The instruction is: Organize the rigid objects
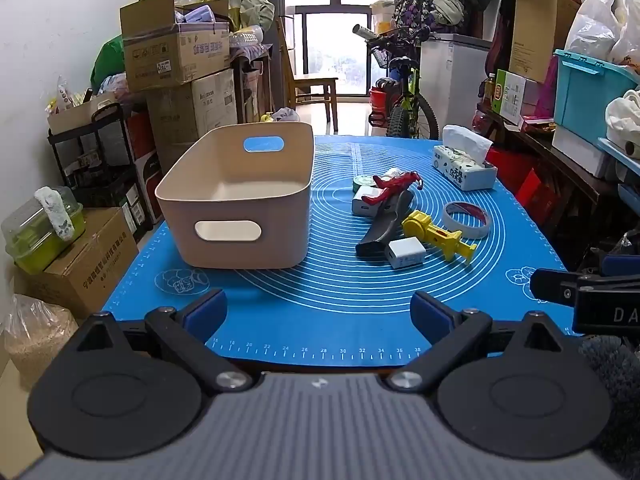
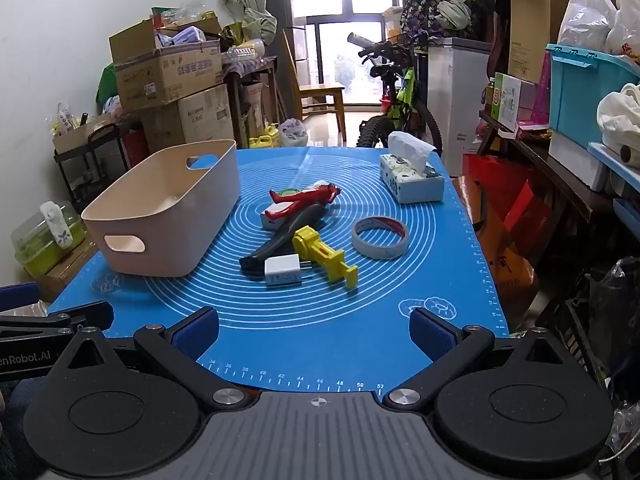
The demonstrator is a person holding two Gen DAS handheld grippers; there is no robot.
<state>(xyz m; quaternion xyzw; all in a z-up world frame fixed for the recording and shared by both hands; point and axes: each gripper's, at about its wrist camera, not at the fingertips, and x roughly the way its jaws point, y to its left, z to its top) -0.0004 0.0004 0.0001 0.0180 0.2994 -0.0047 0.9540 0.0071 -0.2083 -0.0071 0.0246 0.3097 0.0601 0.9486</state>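
Since both tools, left tool (image 1: pixel 318 310) & right tool (image 2: pixel 314 326), gape empty, white charger (image 2: pixel 282 270), center frame, looks light, rigid, slick; pinch flat sides.

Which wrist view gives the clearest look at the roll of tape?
The right wrist view: the roll of tape lies nearer the centre, its ring and red inner face fully open to view. The left wrist view shows it too, unobstructed but further off to the right.

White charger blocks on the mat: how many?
2. One white charger lies nearest the camera, at the dark handle's near end beside the yellow toy. The other sits farther back under the red figure. More may be hidden in that pile.
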